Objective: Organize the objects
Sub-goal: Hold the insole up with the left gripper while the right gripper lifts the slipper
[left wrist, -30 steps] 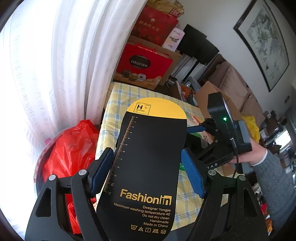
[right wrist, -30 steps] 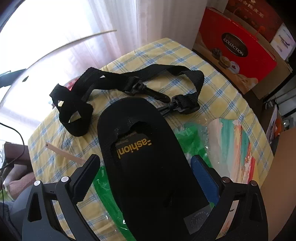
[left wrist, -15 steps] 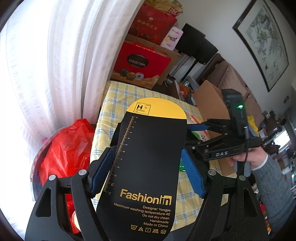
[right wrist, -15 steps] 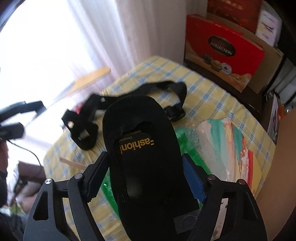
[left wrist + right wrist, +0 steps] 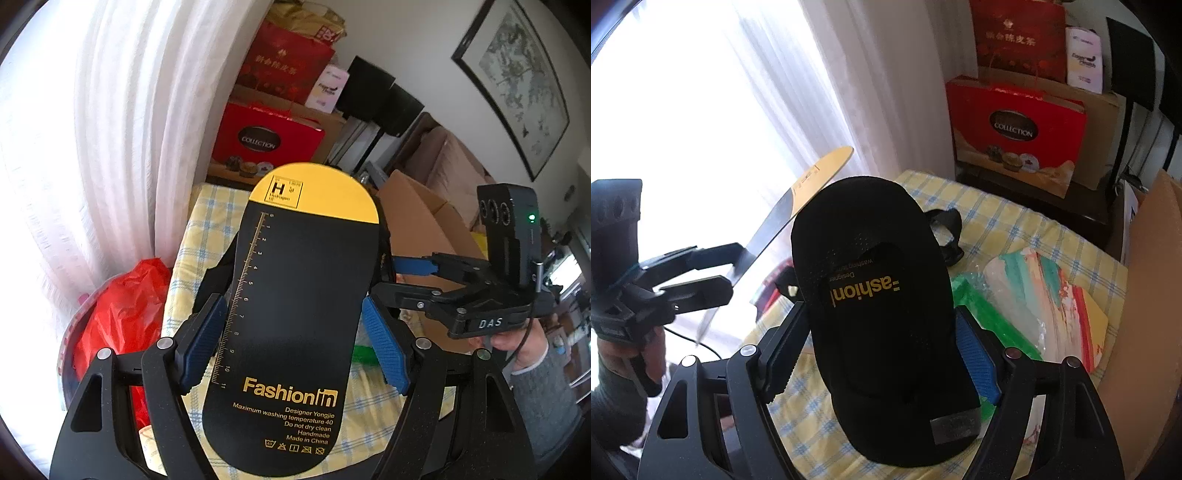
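My left gripper point(image 5: 293, 345) is shut on a flat black and yellow card insert point(image 5: 295, 325) printed "Fashion In", held up above the table; it shows edge-on in the right wrist view point(image 5: 798, 206). My right gripper point(image 5: 875, 343) is shut on a black mesh sock-like slipper point(image 5: 875, 295), lifted above the table. The right gripper also shows in the left wrist view point(image 5: 461, 291), to the right of the card. The left gripper shows at the left of the right wrist view point(image 5: 690, 273).
A table with a yellow checked cloth point(image 5: 1008, 221) carries a black strap point(image 5: 945, 229), a green plastic bag point(image 5: 990, 314) and a colourful packet point(image 5: 1049, 291). Red gift boxes point(image 5: 1019, 125) stand behind. White curtain point(image 5: 110, 147) at left, red bag point(image 5: 125, 321), cardboard box point(image 5: 424, 221).
Both grippers have risen above the table with their loads. The slipper has lifted off the cloth and the right gripper has closed on it.
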Tool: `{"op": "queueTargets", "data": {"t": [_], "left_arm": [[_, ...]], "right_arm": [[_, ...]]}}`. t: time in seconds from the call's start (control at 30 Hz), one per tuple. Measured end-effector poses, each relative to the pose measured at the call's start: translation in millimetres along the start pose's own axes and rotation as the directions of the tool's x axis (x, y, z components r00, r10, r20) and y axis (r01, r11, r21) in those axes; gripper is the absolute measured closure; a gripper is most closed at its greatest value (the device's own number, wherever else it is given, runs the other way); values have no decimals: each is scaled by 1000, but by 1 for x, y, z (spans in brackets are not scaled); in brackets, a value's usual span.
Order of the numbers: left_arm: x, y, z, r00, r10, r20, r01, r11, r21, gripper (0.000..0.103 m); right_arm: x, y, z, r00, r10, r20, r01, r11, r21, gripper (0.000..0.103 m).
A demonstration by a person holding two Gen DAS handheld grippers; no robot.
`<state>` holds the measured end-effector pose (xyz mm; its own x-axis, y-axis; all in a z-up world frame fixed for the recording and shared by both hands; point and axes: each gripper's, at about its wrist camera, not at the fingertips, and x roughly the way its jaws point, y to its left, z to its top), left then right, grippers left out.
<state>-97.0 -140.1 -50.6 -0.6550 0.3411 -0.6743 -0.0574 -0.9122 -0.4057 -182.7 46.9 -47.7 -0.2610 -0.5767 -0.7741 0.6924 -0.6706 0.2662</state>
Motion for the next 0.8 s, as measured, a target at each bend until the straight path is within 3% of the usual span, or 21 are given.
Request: {"op": "queueTargets", "data": {"t": [0.33,0.4,0.7,0.77,0.8], "left_arm": [[-9,-42,20,996,-68,50,66,997,28,30],[-11,-50,23,995,-80,63,78,996,32,32],[12,-72,33,994,-101,36,100,994,45,32],[17,-72,31,995,-95,20,94,995,45,32],[19,-73,29,996,-91,16,90,995,51,32]], "right_arm": [[-56,-12,7,993,22,119,-34,994,99,25],[-68,-14,8,991,-1,137,-14,994,108,41],[-88,-34,-2,988,-53,143,29,986,165,51],[-85,-34,-6,989,-53,135,30,986,165,62],[-84,-35,-8,991,-44,130,22,986,167,76]]}}
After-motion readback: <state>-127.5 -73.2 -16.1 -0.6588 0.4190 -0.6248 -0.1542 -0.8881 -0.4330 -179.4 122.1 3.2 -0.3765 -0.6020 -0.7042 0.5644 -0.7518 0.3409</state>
